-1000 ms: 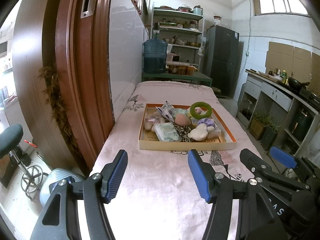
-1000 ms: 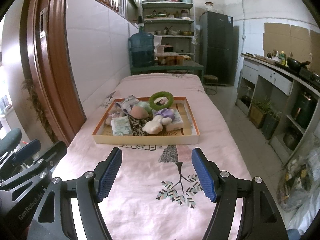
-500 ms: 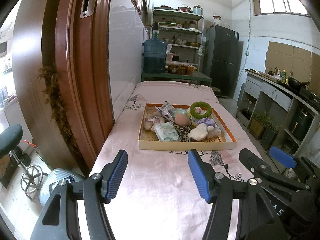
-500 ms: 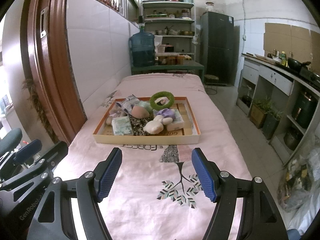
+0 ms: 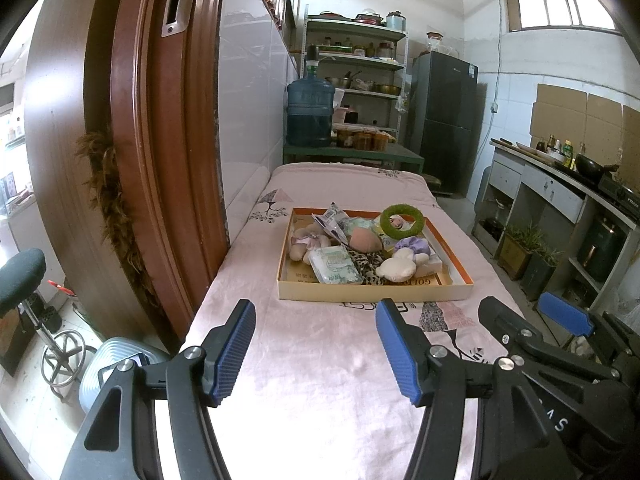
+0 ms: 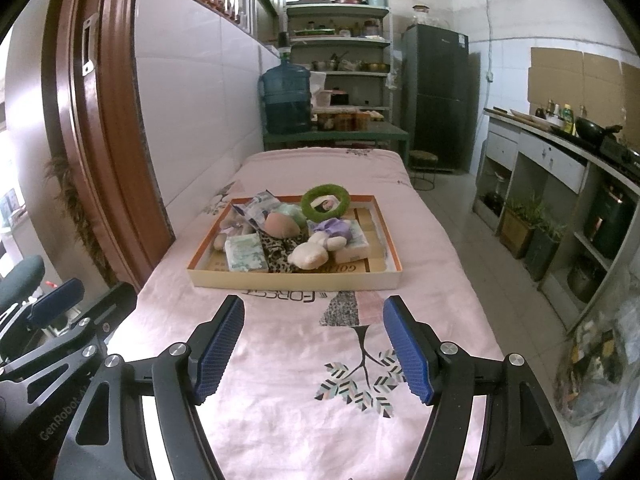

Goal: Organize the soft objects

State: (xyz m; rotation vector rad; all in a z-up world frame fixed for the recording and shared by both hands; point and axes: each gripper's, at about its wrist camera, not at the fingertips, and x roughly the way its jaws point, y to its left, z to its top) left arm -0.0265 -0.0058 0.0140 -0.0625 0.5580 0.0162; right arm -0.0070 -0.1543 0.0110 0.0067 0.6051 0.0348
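Both views: the lower bodies of the left gripper (image 5: 316, 344) and right gripper (image 6: 314, 340) are cut off by the bottom edge. In the tray (image 6: 296, 278), the leopard-print cloth (image 6: 280, 254) lies partly hidden under the cream plush toy (image 6: 310, 254) and tissue pack (image 6: 245, 255). Printed lettering on the tray floor is partly covered. Items on the far shelves (image 6: 338, 40) are too small to identify.

A home kitchen: fridge (image 6: 435, 96), pot-laden shelves (image 6: 339, 42), water jug (image 6: 286, 98), and a wok (image 6: 590, 128) on the counter

The left gripper (image 5: 316, 344) hangs wide open above the pink sheet (image 5: 320, 380), short of the tray (image 5: 372, 293) of soft toys.
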